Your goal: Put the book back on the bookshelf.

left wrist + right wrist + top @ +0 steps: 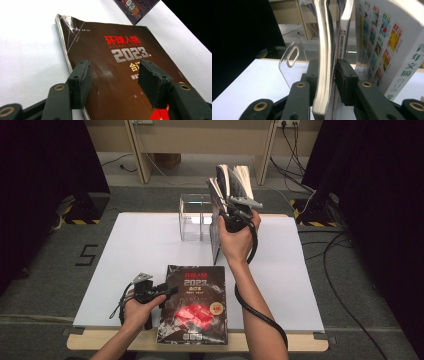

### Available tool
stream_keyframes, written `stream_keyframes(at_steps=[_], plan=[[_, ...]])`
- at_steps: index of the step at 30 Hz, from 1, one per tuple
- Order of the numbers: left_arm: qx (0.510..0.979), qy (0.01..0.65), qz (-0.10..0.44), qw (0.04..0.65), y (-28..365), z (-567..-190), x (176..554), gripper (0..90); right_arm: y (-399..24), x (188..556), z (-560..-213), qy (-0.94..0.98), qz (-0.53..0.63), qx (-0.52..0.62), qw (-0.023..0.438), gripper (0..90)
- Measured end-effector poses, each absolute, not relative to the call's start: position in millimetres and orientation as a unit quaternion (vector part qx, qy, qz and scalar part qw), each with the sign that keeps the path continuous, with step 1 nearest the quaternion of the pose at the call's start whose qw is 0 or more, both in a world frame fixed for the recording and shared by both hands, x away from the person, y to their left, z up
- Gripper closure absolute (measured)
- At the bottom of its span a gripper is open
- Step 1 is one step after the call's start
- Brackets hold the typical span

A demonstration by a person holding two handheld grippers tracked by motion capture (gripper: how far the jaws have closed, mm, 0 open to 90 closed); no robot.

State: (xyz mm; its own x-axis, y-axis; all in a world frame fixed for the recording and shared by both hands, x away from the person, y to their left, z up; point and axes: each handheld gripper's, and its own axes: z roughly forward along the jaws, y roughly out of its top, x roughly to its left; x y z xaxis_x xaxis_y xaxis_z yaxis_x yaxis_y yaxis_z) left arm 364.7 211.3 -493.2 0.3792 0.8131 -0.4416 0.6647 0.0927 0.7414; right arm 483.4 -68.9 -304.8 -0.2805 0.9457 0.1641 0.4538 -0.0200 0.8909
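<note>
Your right tongs (231, 209) are clamped on an upright magazine (323, 62), held above the far side of the white counter (140, 250) just beside the clear acrylic holder (192, 217). Your left tongs (113, 80) are spread wide, gripping nothing, over the near edge of the dark 2023 magazine (120, 65) lying flat on the counter.

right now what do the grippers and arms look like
Both are black hand-held tools. The left gripper and right gripper each carry a grey three-cornered plate and trail a black cable. Up close, the jaws are matte black with ridged pads and brass rivets. Forearms are bare, no sleeves.
</note>
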Motion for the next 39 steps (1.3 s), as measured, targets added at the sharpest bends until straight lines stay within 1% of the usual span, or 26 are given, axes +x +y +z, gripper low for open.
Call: stream_keyframes(at_steps=[9,12,14,18,28,39], plan=[[0.672,0.551,0.071,0.489,209.7,-496.1,364.8,42.5,-68.1,490.9,-306.6,0.662,0.449,0.548,0.246,73.5],[0.673,0.552,0.071,0.487,210.6,-495.9,365.0,42.5,-66.1,493.2,-305.3,0.665,0.439,0.553,0.242,74.6],[0.674,0.551,0.070,0.487,210.7,-496.0,365.2,42.5,-65.1,494.8,-304.7,0.668,0.431,0.557,0.240,77.7],[0.674,0.550,0.069,0.488,210.0,-496.3,364.8,42.5,-61.6,495.3,-301.4,0.669,0.404,0.569,0.258,84.0],[0.674,0.552,0.070,0.486,211.3,-496.4,364.9,42.5,-55.6,497.0,-303.3,0.654,0.421,0.562,0.280,84.5],[0.673,0.553,0.069,0.487,212.2,-497.4,364.9,42.6,-53.2,508.4,-301.6,0.638,0.434,0.563,0.297,84.4]])
